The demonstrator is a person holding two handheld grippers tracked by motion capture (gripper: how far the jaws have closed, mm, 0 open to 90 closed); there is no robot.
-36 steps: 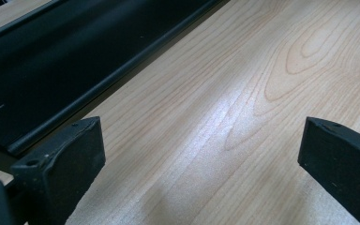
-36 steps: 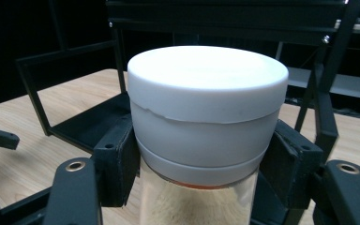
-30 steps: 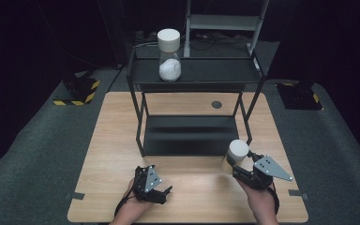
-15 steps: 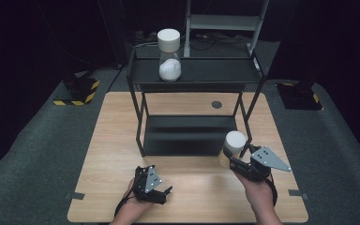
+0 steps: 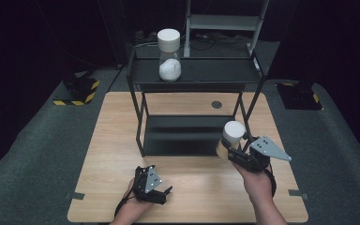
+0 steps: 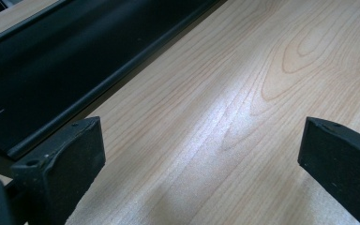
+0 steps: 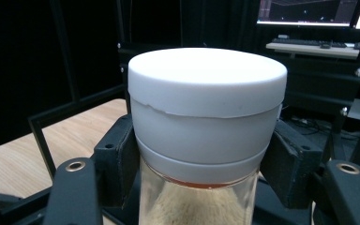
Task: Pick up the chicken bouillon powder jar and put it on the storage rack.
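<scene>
A light wooden table (image 5: 122, 140) carries a black two-tier metal rack (image 5: 194, 75) toward its far side, its lower shelf resting on the wood and its upper shelf bearing a white-lidded jar of white powder (image 5: 169, 54) at the left end. Near the rack's right front leg (image 5: 249, 122), the right gripper (image 5: 234, 152) is clenched around a second jar (image 5: 230, 138); in the right gripper view its jaws press on either side just below the white lid (image 7: 206, 79), over glass holding a tan, grainy filling. That jar is held clear of the table, in front of the rack's right side and below the level of the top shelf. The left gripper (image 5: 161, 194) rests near the table's near edge, left of centre, its jaws standing wide apart over bare wood with nothing between them. The main risk I see is the rack itself: the jar sits close to the right front leg and under the upper shelf's rim, so a lift that drifts toward the far side could knock lid or glass against metal and twist it in the pads. The grip is high, near the lid, so a bump might let the heavier body swing or slip.
</scene>
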